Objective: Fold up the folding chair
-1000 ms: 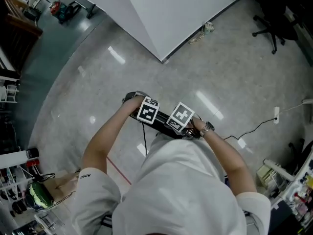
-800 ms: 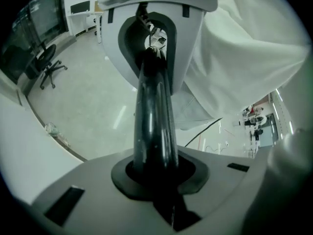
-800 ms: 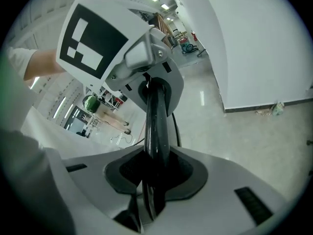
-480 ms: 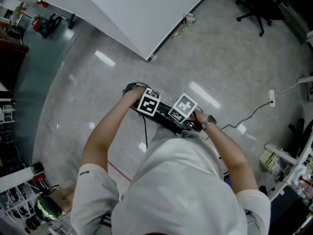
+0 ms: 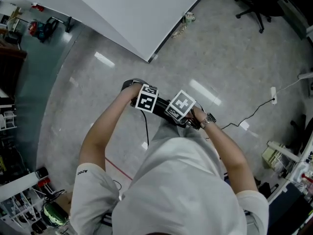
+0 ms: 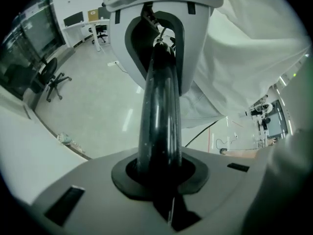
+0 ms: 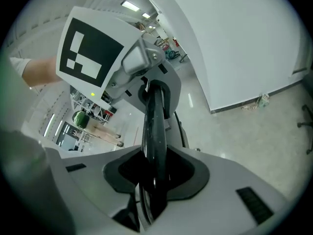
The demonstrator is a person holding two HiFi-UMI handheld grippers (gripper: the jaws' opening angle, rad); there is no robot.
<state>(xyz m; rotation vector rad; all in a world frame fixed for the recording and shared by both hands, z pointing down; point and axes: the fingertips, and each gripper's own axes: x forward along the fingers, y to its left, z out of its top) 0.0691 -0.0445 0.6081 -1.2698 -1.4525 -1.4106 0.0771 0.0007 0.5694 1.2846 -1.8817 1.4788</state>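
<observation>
Fingers (image 6: 83,187) of the left gripper (image 6: 159,173) are clenched on the folding chair's black bar (image 6: 159,106), which rises straight out from between the dark pads. Fingers (image 7: 234,185) of the right gripper (image 7: 154,175) grasp the same glossy bar, though these jaws have just opened a touch, with the bar between them. Each gripper view shows the bar running from its own jaws directly into the other gripper, so the two grips sit just beside each other along it.

From the head view, both grippers are side by side close in front of the person's white shirt (image 5: 181,190), marker cubes facing up, above the pale speckled floor (image 5: 98,116). The rest of the chair is hidden beneath the hands and body. A thin cable (image 5: 249,116) trails across the floor on the right, and a white wall (image 5: 146,9) stands well beyond the grippers.
</observation>
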